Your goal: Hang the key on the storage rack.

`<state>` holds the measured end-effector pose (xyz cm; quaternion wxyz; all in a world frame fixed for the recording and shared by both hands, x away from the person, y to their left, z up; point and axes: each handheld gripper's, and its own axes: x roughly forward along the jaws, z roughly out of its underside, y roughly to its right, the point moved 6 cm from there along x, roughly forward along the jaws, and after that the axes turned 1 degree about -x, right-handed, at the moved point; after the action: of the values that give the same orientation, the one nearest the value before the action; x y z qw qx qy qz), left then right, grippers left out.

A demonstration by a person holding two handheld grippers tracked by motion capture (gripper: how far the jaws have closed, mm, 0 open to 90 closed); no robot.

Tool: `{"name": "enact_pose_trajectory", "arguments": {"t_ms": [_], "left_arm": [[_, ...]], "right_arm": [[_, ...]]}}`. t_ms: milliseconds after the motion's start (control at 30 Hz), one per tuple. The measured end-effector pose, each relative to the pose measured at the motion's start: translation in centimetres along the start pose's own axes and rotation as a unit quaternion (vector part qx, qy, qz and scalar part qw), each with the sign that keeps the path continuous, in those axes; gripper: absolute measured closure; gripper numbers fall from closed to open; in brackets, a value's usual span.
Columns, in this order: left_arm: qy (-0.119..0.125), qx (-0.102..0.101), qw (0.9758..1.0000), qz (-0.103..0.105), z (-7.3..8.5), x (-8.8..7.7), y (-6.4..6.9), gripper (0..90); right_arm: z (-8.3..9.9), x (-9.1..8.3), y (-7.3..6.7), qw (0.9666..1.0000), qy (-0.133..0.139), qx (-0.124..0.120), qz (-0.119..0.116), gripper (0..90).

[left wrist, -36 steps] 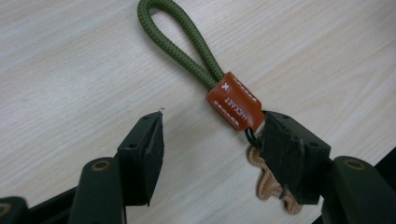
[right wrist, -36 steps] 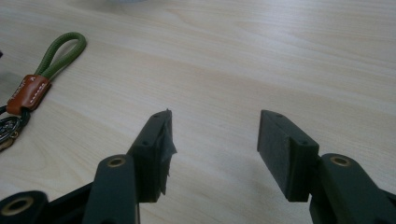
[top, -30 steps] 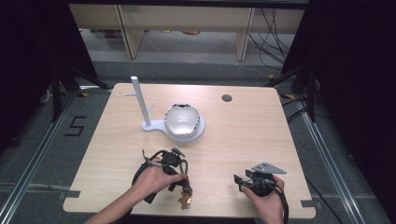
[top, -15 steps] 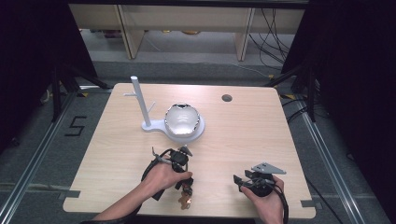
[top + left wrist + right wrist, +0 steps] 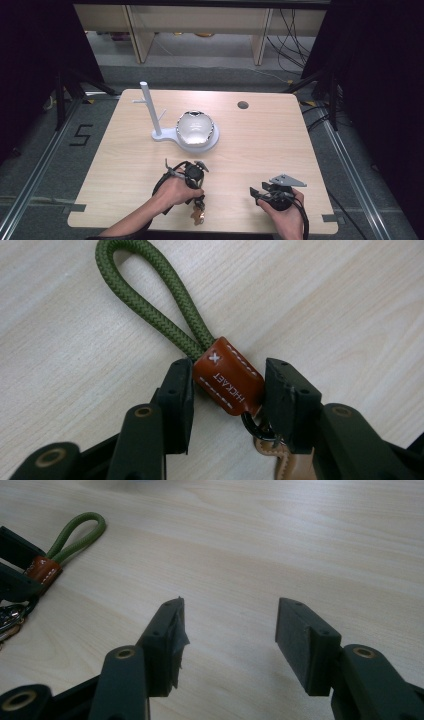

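Observation:
A keychain lies on the wooden table (image 5: 280, 135) near its front edge. It has an olive-green cord loop (image 5: 150, 300), a brown stitched leather tab (image 5: 227, 377) and a dark metal ring (image 5: 255, 425). My left gripper (image 5: 228, 390) points down over it; its jaws have just been closing, and both pads touch the sides of the tab between them. From above, the left gripper (image 5: 199, 200) covers most of the keychain (image 5: 198, 216). My right gripper (image 5: 227, 625) stands open over bare wood, to the right of the left one (image 5: 256, 194), and its camera shows the cord loop (image 5: 75, 535) at the far left.
A white stand with a thin pole (image 5: 149, 112) and a shiny rounded bowl (image 5: 195, 129) on its base sit at the table's middle. A small round hole (image 5: 243, 105) is at the back right. Dark floor and metal rails surround the table.
The left hand has shifted slightly over the keychain, and its jaws have closed in from wide apart onto the leather tab. The right hand has not moved.

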<state>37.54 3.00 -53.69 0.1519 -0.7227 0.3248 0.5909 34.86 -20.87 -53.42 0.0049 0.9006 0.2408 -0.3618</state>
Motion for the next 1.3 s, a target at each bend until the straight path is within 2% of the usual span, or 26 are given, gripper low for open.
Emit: {"name": "enact_pose_trajectory", "arguments": {"t_ms": [133,200,233,267,367,400,433,467,533,567,600,633,667,700,733,800,833,1033,1133,1233,1300], "left_arm": [[-0.007,0.008,0.9999,0.004,0.1,0.0,-0.1,56.1],[-0.019,-0.001,0.9998,0.002,0.1,-0.1,-0.1,55.8],[-0.017,-0.006,0.9998,0.0,0.0,0.0,-0.1,55.3],[-0.014,-0.022,0.9997,0.0,0.0,0.1,0.1,54.8],[-0.02,-0.036,0.9992,-0.002,-0.1,0.1,0.1,52.9],[-0.01,-0.046,0.9989,-0.001,-0.3,0.2,0.2,51.6],[-0.018,-0.043,0.9989,0.0,-0.3,0.1,0.1,49.9],[-0.014,-0.051,0.9986,0.0,-0.4,0.2,0.2,48.9],[-0.022,-0.047,0.9986,-0.005,-0.4,0.1,0.2,48.6],[-0.023,-0.036,0.999,-0.011,-0.4,0.1,0.2,48.6],[-0.021,-0.044,0.9987,-0.013,-0.4,0.2,0.4,48.9],[-0.024,-0.043,0.9986,-0.018,-0.4,0.2,0.4,49.6],[-0.024,-0.032,0.9989,-0.026,-0.5,0.2,0.4,50.6],[-0.024,-0.026,0.9989,-0.031,-0.5,0.2,0.4,51.4],[-0.022,-0.023,0.9988,-0.038,-0.5,0.3,0.6,53.7],[-0.026,0.003,0.9986,-0.046,-0.3,0.2,0.5,56.9],[-0.025,0.03,0.998,-0.05,-0.3,0.2,0.4,57.7],[-0.032,0.074,0.9961,-0.035,0.5,-0.1,0.2,60.4],[-0.035,0.085,0.9954,-0.028,1.0,-0.3,0.0,61.0],[-0.039,0.079,0.9958,-0.024,1.2,-0.4,-0.2,60.5],[-0.042,0.075,0.996,-0.024,1.2,-0.4,-0.2,59.3]], "right_arm": [[-0.1,0.1,-0.1,1.0,0.007,0.0,-0.006,46.4],[-0.1,0.1,-0.1,0.9999,0.006,0.003,-0.01,46.4],[-0.1,0.1,-0.1,0.9999,0.006,0.003,-0.01,46.3],[-0.1,0.0,-0.1,0.9999,0.006,0.002,-0.009,46.3],[0.0,0.1,-0.1,0.9999,0.005,0.004,-0.012,46.2],[0.0,-0.1,0.0,1.0,0.0,0.002,-0.003,46.2],[0.0,-0.1,0.0,1.0,-0.001,0.002,-0.003,46.2],[0.0,-0.1,0.1,1.0,-0.002,0.0,-0.003,46.2],[0.0,-0.1,0.1,1.0,-0.002,0.001,-0.003,46.1],[0.0,-0.1,0.0,1.0,-0.002,0.005,-0.002,46.1],[0.1,-0.1,-0.1,0.9999,-0.004,0.014,-0.002,46.1],[0.1,0.0,-0.2,0.9998,-0.004,0.017,-0.005,46.1],[0.0,0.1,-0.1,1.0,0.001,0.007,-0.005,46.1],[0.1,0.1,-0.3,0.9998,0.0,0.019,-0.01,46.0],[0.0,0.1,0.0,1.0,0.001,-0.001,-0.003,46.0],[0.0,0.0,0.0,1.0,-0.001,-0.001,0.001,46.0],[0.0,0.0,0.0,1.0,0.002,0.0,-0.002,46.0],[0.2,-0.2,0.2,1.0,-0.004,0.002,0.0,46.0],[0.1,-0.1,0.2,1.0,-0.005,0.003,0.0,46.0],[0.1,-0.1,0.1,1.0,-0.004,0.004,-0.001,46.0],[0.1,0.1,0.0,0.9999,0.002,0.004,-0.01,46.0]]}}
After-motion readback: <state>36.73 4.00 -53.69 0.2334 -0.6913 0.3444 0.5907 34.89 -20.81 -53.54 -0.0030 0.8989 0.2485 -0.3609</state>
